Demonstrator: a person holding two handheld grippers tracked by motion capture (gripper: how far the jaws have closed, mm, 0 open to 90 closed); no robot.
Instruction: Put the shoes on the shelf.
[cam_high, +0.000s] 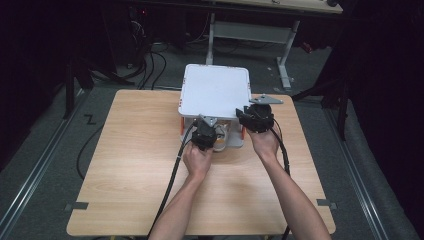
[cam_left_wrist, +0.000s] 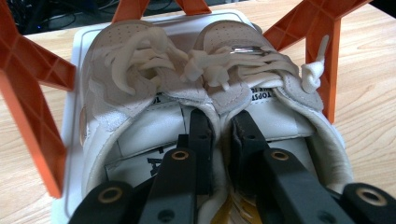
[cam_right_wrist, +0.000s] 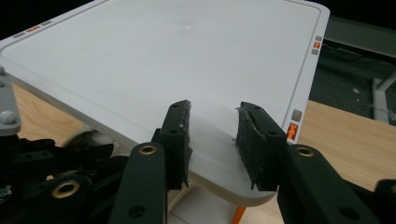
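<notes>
left tongs (cam_left_wrist: 219, 135) reach in under the white rack's top and are clenched on the two inner collars of a pair of pale shoes (cam_left_wrist: 205, 79), pinching those walls together between the black pads; one jaw sits inside each shoe opening. the shoes stand side by side on the white lower shelf (cam_left_wrist: 79, 42) of the rack, toes pointing away from the person, laces loosely tied, with orange braces (cam_left_wrist: 28, 98) rising at both sides of them.

right tongs (cam_right_wrist: 212, 140) sit at the near right corner of the rack's white top panel (cam_right_wrist: 163, 56), jaws drawn in as far as they go, set across the panel's edge; whether the pads actually press on the panel i cannot tell.

in the high view the left tongs (cam_high: 204, 134) are at the rack's open front and the right tongs (cam_high: 255, 118) at its near right corner, each carried by a hand coming in from the bottom. the rack (cam_high: 216, 90) stands at the far middle of the wooden desk (cam_high: 130, 165), with the shoes in its lower level.
</notes>
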